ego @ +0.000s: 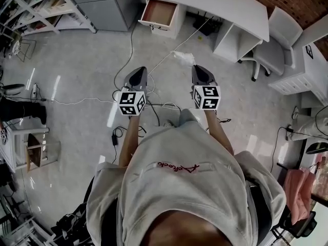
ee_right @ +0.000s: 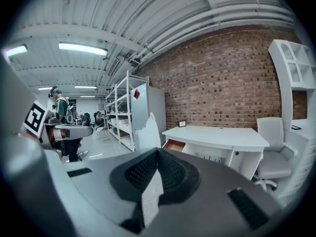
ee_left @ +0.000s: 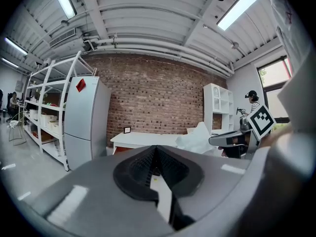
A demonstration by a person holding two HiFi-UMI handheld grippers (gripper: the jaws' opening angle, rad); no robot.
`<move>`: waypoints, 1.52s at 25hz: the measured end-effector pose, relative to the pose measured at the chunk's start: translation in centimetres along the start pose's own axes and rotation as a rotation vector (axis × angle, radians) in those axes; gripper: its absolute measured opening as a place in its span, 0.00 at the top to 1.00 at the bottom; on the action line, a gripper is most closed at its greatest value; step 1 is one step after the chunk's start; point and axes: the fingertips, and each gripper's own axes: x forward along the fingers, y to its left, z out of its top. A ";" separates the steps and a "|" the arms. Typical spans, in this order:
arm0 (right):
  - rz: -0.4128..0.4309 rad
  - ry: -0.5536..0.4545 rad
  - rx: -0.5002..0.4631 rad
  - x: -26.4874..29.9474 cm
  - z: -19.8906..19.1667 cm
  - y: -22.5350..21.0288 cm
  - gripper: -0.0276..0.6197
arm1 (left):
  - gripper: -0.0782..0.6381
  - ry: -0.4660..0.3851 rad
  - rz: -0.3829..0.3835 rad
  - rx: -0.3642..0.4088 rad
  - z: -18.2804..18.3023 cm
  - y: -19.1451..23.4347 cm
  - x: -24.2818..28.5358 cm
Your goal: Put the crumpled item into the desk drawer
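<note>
The crumpled white item (ego: pixel 185 58) sticks out past the tip of my right gripper (ego: pixel 199 68), which is shut on it. In the right gripper view a white edge of it (ee_right: pixel 148 131) rises just beyond the closed jaws. From the left gripper view it shows as a white wad (ee_left: pixel 196 138) at the other gripper's nose. My left gripper (ego: pixel 139 70) is level with the right one, shut and holding nothing. Ahead across the floor stands the white desk (ego: pixel 215 4). Its drawer (ego: pixel 158 13) is pulled open and shows a brown inside (ee_right: pixel 174 144).
Cables (ego: pixel 154 60) run over the floor between me and the desk. A white office chair (ego: pixel 279 45) stands at the desk's right end. A grey cabinet (ego: pixel 102 4) and white shelving (ego: pixel 46 4) stand to the left. A second white desk (ego: pixel 307 70) is far right.
</note>
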 end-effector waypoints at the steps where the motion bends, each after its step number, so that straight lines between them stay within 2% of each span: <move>1: -0.004 0.002 0.003 -0.1 -0.1 -0.1 0.94 | 0.88 0.001 -0.003 -0.001 -0.1 -0.1 0.0; 8: -0.013 -0.004 -0.002 0.7 0.3 -1.1 0.94 | 0.88 -0.003 -0.020 0.009 0.0 -0.3 1.6; 16: 0.017 -0.001 0.002 5.4 0.2 -2.2 0.94 | 0.88 0.003 -0.006 0.022 0.0 2.2 5.5; 22: 0.032 0.001 0.006 11.3 1.2 -4.6 0.94 | 0.88 0.003 0.005 0.024 0.8 5.0 11.1; 33: 0.072 0.025 0.017 22.4 5.2 -12.1 0.94 | 0.88 0.025 0.013 0.007 3.9 7.9 24.3; 38: 0.093 0.032 0.019 27.1 6.5 -15.2 0.94 | 0.88 0.034 0.043 0.000 4.8 9.8 29.1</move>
